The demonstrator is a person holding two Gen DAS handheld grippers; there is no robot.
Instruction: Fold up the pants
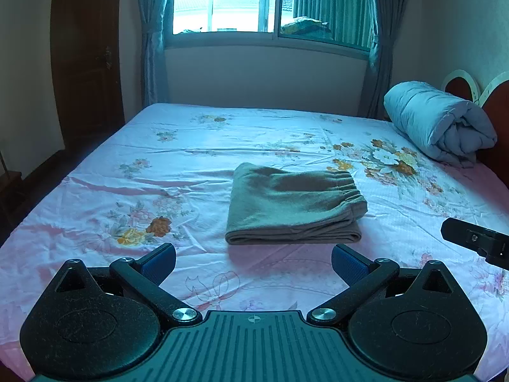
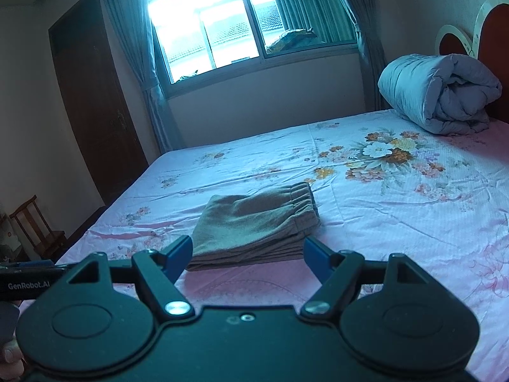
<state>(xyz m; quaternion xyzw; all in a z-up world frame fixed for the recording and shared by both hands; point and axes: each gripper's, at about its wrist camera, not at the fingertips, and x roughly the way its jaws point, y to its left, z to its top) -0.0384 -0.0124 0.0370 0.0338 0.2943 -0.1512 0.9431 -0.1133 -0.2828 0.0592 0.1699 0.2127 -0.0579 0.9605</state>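
**Operator:** Left wrist view, scanned left to right. Report.

**Inspector:** A dark brown wooden door stands at the far left. Next comes a bright window flanked by blue-grey curtains. Below lies the bed with a pink floral sheet. The olive-brown fabric pants with a gathered elastic waistband lie folded into a compact rectangle near the middle of the bed, waistband toward the right. A rolled pale blue quilt rests at the far right against a red headboard. The left claw is released: its blue-padded fingers stand wide apart, just short of the pants' near edge, gripping nothing. Part of the other black tool shows at the right edge.

**Operator:** Right wrist view, same order.

**Inspector:** A wooden chair stands at the far left, beside the door. A black bar marked "GenRobot.AI" enters from the left edge, with part of a hand below it. The pants lie folded, flat on the sheet. The right claw is released, fingers spread to either side of the pants' near edge; contact cannot be confirmed. The quilt sits upper right.
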